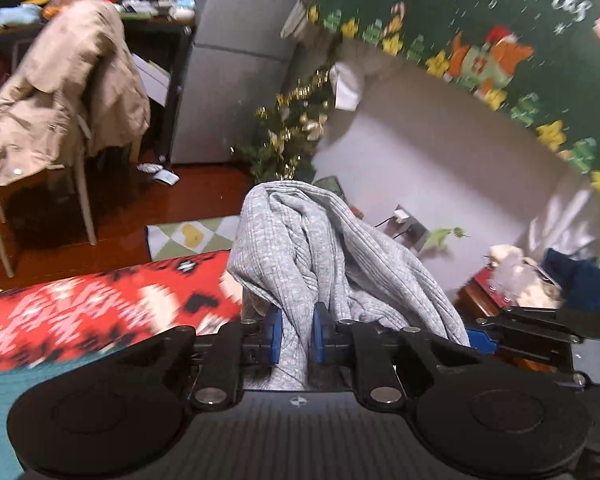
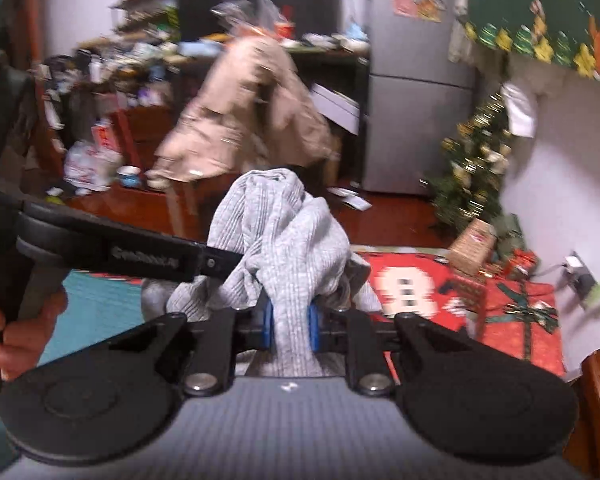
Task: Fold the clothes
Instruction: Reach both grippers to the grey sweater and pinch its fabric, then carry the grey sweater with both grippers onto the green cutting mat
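A grey ribbed knit garment [image 1: 300, 248] hangs bunched over my left gripper [image 1: 297, 334], which is shut on it between its blue pads. In the right wrist view the same grey garment [image 2: 280, 236] drapes over my right gripper [image 2: 292, 330], also shut on it. The left gripper's body [image 2: 140, 258] reaches in from the left of the right wrist view and touches the cloth. The right gripper's body [image 1: 540, 326] shows at the right of the left wrist view. Both hold the garment up in the air above a red patterned blanket [image 1: 100, 308].
A beige coat hangs on a chair [image 1: 60, 92] at the left. A grey fridge [image 2: 416, 80], a small Christmas tree [image 2: 476, 168], a green Christmas banner [image 1: 480, 32] on the wall and wrapped gifts [image 2: 520, 316] stand around. A teal surface [image 2: 96, 304] lies under the blanket.
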### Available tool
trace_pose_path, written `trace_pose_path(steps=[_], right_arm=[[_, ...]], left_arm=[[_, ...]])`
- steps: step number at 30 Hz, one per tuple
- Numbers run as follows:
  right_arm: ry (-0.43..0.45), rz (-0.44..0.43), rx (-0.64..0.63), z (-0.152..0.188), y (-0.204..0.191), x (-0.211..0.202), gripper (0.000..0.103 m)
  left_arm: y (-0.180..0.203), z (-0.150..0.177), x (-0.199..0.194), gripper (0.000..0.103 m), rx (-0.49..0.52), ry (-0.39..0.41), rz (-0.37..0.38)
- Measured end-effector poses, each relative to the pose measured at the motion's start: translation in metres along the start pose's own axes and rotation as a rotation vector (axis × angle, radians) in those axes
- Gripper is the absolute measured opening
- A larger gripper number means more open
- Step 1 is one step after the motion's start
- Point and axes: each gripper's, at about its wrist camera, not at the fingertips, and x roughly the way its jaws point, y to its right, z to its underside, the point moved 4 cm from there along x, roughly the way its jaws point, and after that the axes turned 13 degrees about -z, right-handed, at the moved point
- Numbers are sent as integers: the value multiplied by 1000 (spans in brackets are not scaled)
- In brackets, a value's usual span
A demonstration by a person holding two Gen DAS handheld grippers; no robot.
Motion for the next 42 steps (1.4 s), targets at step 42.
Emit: trace_pose_path(steps=[42], right_arm=[[-181,-210,-13,172,-265,-80,56]], left_arm=[[-139,270,-228,52,-160,-130,-300]])
